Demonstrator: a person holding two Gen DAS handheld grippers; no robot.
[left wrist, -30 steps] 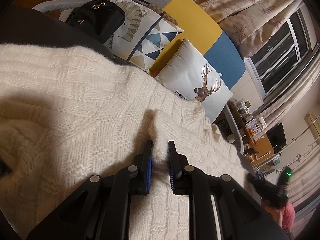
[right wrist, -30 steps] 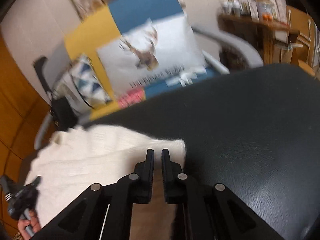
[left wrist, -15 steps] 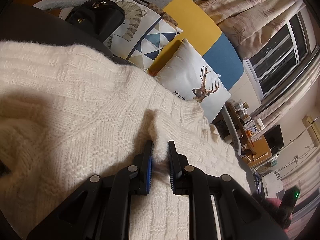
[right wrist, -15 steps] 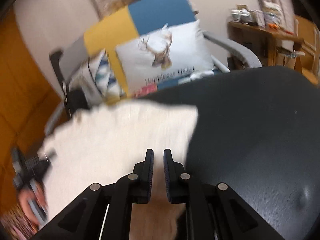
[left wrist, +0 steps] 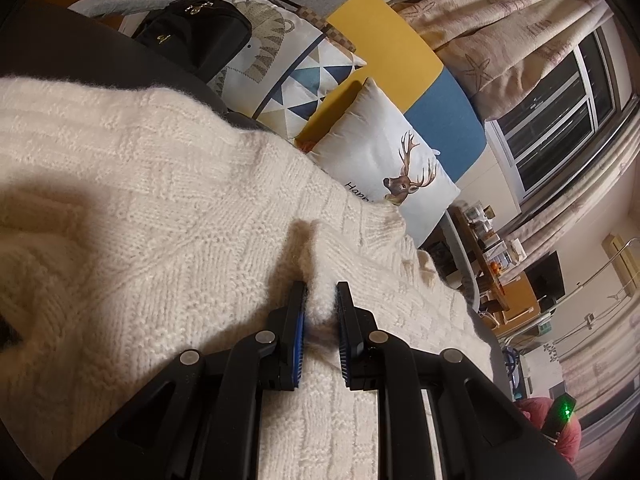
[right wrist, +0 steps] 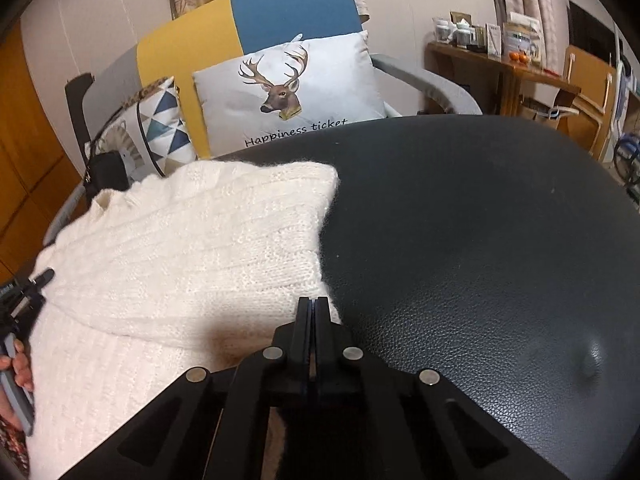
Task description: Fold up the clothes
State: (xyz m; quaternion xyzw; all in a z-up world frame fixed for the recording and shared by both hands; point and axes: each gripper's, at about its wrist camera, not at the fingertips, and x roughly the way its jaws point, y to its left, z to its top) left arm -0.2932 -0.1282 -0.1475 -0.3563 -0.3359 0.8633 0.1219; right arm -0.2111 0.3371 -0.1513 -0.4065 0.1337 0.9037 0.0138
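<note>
A ridge of the sweater [left wrist: 168,184] is pinched by the left gripper [left wrist: 320,308], probably for folding; the right gripper [right wrist: 314,312] has just been closed, and nothing is seen between its jaws.

A sofa [right wrist: 288,12] with grey, yellow and blue back panels holds a deer-print cushion [right wrist: 288,92] and a triangle-patterned cushion [left wrist: 296,68]. Starfish-print curtains [left wrist: 500,40] frame a dark window [left wrist: 560,120]. A cluttered wooden side table [right wrist: 500,64] stands beside the sofa.
</note>
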